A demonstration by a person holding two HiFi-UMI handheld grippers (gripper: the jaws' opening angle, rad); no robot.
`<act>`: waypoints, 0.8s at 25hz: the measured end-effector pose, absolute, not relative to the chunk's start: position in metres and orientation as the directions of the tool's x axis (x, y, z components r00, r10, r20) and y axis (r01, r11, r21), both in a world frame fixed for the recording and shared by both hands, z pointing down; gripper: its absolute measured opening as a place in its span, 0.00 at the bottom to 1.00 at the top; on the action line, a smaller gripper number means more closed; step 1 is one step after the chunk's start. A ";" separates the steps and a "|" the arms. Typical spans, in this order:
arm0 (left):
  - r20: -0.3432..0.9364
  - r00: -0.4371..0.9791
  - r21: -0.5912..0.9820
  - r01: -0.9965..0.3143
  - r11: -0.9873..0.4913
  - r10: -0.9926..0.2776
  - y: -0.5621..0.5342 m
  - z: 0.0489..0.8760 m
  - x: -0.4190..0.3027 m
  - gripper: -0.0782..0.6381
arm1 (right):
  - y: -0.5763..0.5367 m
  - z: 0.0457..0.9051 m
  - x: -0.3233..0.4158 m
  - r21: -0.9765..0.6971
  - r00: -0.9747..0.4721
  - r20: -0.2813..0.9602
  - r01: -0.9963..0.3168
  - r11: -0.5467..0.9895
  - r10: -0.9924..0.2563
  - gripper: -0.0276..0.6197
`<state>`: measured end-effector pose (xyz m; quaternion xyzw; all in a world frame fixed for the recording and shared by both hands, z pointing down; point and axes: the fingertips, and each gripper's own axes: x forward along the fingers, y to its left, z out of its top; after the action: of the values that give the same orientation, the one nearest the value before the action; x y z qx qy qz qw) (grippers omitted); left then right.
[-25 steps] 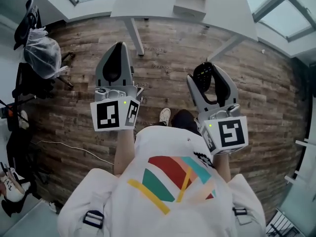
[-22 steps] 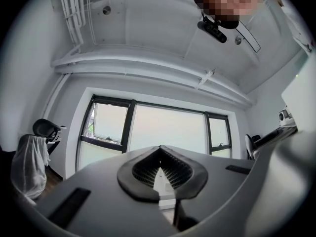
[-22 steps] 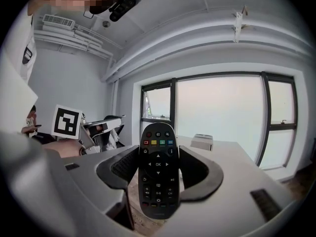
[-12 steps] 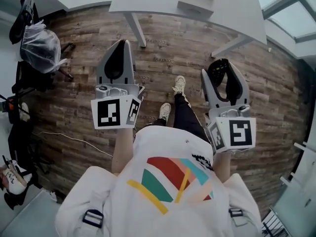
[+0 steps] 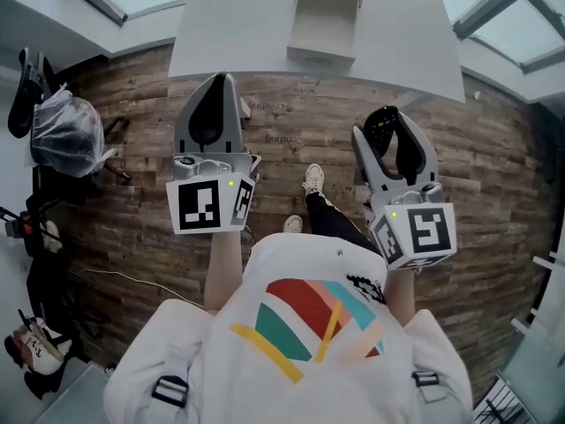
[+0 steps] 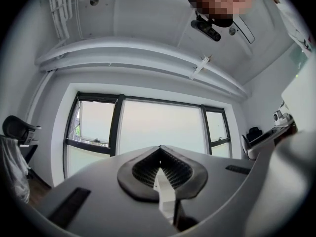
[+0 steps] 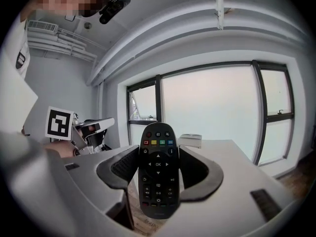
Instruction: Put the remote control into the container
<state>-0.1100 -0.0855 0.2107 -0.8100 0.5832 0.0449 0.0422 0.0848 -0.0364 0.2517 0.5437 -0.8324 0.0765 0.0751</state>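
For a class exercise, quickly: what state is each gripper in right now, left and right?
Left gripper: closed, holding nothing.
Right gripper: closed on the remote control.

The remote control [image 7: 158,169] is black and slim, with rounded ends. Near its far end sits a row of red, yellow, green and blue buttons, and below that a ring of arrows around an OK key. It stands upright, button face towards the right gripper view's camera, clamped by its long sides between the jaws of the right gripper [image 5: 395,129], above the wooden floor and just short of the table's near edge.

The container [image 5: 325,20] is a white, open-topped rectangular box. It rests on the white table [image 5: 229,25] at the far middle, well apart from the remote control.
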 end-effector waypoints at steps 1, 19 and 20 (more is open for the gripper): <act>-0.126 0.315 -0.023 -0.949 -0.315 -0.941 -0.096 0.208 -0.105 0.12 | -0.047 0.251 0.092 -0.048 -0.393 0.204 -0.919 0.392 -0.896 0.44; -0.110 0.297 -0.106 -0.952 -0.286 -0.948 -0.189 0.189 -0.055 0.12 | -0.156 0.248 0.133 -0.132 -0.450 0.152 -0.892 0.433 -0.880 0.44; -0.115 0.298 -0.099 -0.953 -0.287 -0.948 -0.191 0.188 -0.054 0.12 | -0.159 0.249 0.135 -0.139 -0.452 0.151 -0.890 0.433 -0.879 0.44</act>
<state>-0.0539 -0.1907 0.1884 -0.8021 0.5923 0.0168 0.0741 0.1355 -0.1592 0.2493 0.5228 -0.8462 0.0994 0.0276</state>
